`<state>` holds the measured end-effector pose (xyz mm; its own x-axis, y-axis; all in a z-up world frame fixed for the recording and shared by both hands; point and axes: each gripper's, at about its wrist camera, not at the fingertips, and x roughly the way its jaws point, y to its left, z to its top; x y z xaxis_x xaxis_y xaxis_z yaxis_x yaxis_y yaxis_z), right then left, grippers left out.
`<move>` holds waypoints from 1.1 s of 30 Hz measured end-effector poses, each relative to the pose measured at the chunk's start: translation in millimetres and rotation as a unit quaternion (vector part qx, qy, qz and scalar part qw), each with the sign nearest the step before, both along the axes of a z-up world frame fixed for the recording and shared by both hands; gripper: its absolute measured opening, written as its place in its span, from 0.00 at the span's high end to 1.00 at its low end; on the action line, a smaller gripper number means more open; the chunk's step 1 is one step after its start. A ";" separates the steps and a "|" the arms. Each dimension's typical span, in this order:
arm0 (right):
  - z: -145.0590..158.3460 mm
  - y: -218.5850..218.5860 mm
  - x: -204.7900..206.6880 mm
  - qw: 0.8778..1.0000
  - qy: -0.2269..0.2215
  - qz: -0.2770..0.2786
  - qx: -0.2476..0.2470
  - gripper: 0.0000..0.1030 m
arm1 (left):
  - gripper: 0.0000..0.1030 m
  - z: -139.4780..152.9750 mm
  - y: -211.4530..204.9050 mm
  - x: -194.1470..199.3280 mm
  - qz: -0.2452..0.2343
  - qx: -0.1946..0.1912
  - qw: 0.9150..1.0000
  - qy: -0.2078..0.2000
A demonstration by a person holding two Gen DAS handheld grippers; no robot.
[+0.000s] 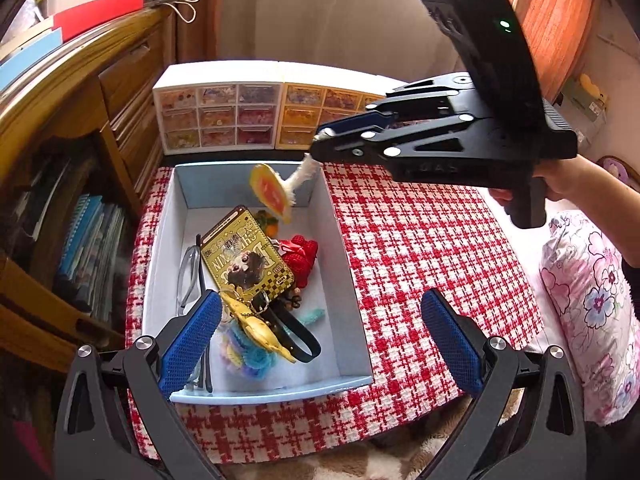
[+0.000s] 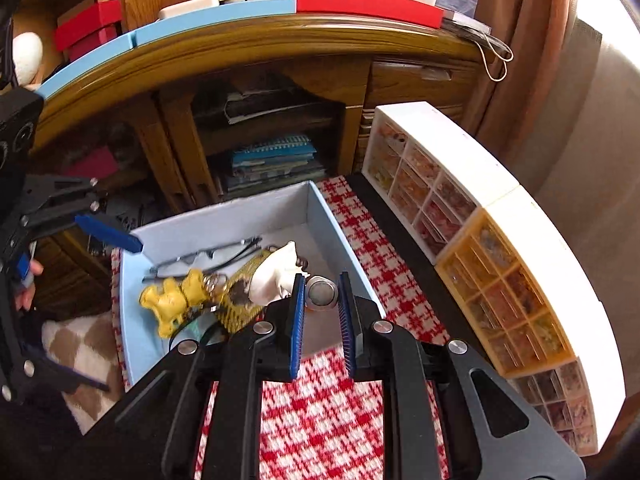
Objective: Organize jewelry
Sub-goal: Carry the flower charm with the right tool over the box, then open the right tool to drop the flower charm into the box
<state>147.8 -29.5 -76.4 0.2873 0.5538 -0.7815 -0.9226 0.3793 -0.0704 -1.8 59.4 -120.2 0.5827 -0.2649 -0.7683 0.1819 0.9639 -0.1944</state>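
Blue-padded right gripper (image 1: 326,136) clenched on white fluffy charm (image 1: 298,178) with orange disc, hanging above pale blue box (image 1: 344,248). Left gripper (image 1: 320,336) released, jaws wide, near box front.

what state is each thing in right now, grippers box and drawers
right gripper: shut on the fluffy charm, held above the box
left gripper: open, holding nothing
blue box: lid off, trinkets piled inside
drawer units: all visible drawers closed
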 end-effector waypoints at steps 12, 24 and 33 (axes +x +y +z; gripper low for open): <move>-21.9 56.4 27.1 0.999 0.013 -0.012 0.029 0.84 | 0.04 -5.1 4.9 6.1 0.007 0.002 1.000 0.009; -60.4 45.3 26.2 0.998 0.056 -0.019 0.005 0.84 | 0.04 -10.0 10.8 9.2 0.015 -0.002 1.000 0.016; -73.0 44.9 13.5 0.998 0.065 -0.002 -0.026 0.83 | 0.04 -10.7 3.6 10.9 0.005 0.002 1.000 0.018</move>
